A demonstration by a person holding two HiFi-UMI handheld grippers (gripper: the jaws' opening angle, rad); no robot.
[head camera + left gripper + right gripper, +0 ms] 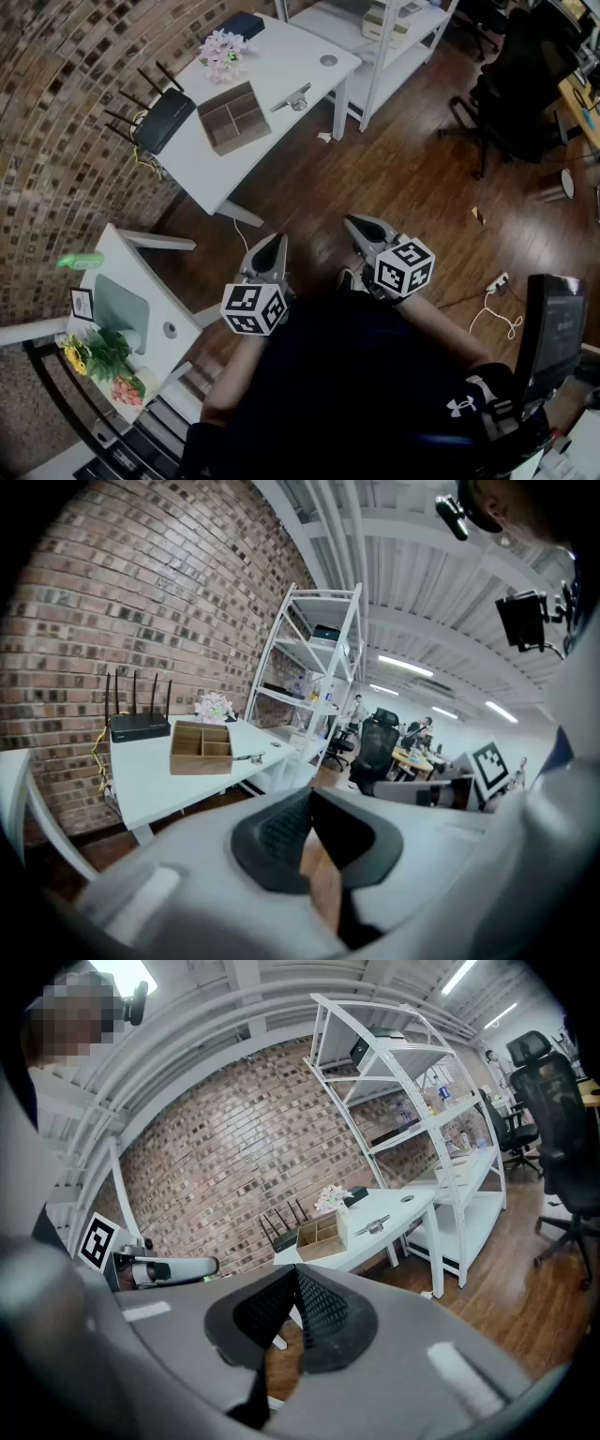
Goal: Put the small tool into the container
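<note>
The left gripper (269, 240) and the right gripper (362, 225) are hovering over the wooden floor (412, 169), each with its jaws clenched together on nothing. Well apart from them, the small metal tool (292, 97) is lying near the white desk's (281, 56) front edge, just beside the compartmented wooden box (234, 117) sitting mid-desk.

At the upper centre of your head view the table (281, 66) is white. On it, the container (234, 117) is light brown wood, the small tool (292, 97) silvery grey, the router (164, 120) black, and the flowers (223, 52) pale pink and white. The wall (66, 112) at the left is brown brick with pale mortar lines, and the floor (403, 178) is dark reddish-brown planks. Your left gripper (269, 246) and right gripper (356, 225) are grey with black ribbed pads (328, 1316), and each cube (404, 266) is white with black square markers.
</note>
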